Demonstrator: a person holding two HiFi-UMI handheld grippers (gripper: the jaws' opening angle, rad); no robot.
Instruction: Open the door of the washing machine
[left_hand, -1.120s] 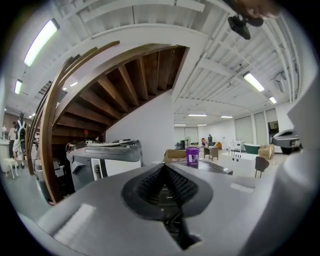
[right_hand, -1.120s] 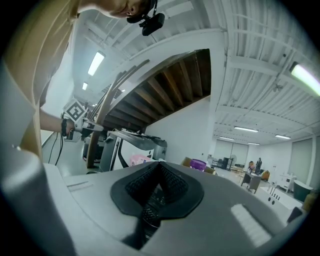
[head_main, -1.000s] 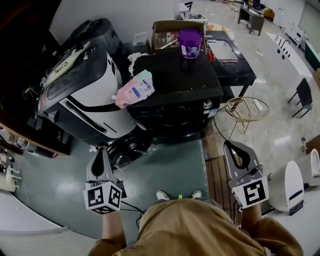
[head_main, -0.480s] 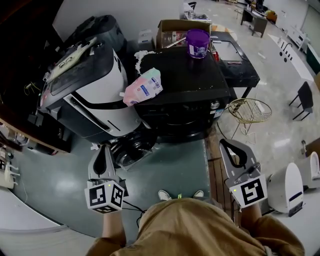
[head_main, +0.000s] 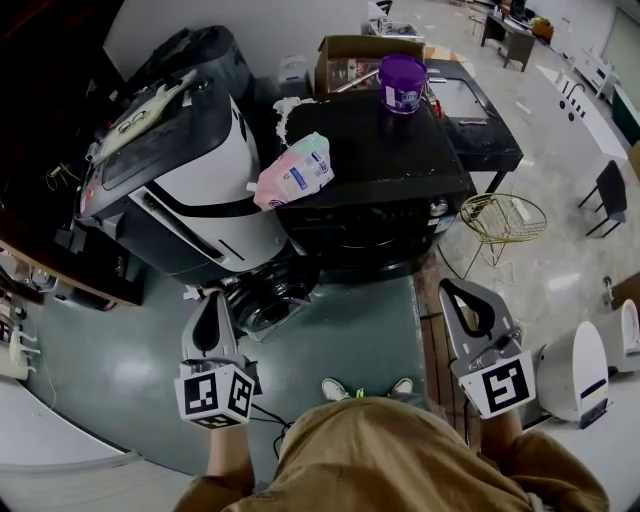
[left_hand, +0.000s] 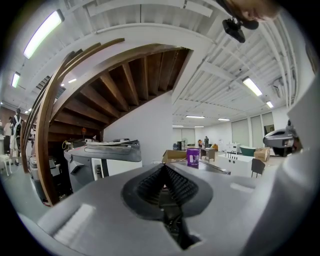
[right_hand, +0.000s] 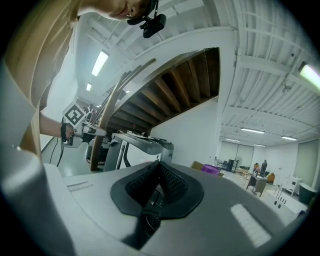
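A white washing machine with a dark lid (head_main: 190, 190) stands at the left of the head view, with its round dark door (head_main: 268, 296) low on the front. A black machine (head_main: 375, 175) stands right beside it. My left gripper (head_main: 213, 297) is held level just short of the round door and apart from it; its jaws are shut on nothing (left_hand: 164, 166). Off to the right, over the floor in front of the black machine, my right gripper (head_main: 452, 290) also looks shut and empty (right_hand: 159, 164). The white machine (left_hand: 107, 160) shows ahead in the left gripper view.
On the black machine sit a purple tub (head_main: 403, 82) and a pink pouch (head_main: 296, 172). A cardboard box (head_main: 350, 55) and a dark table (head_main: 480, 120) are behind it. A gold wire stand (head_main: 505, 218) and a white appliance (head_main: 575, 370) are at the right.
Both grippers have edged forward toward the machines, the right one a little more. The machines now sit slightly further right in the head view. Both pairs of jaws stay shut.
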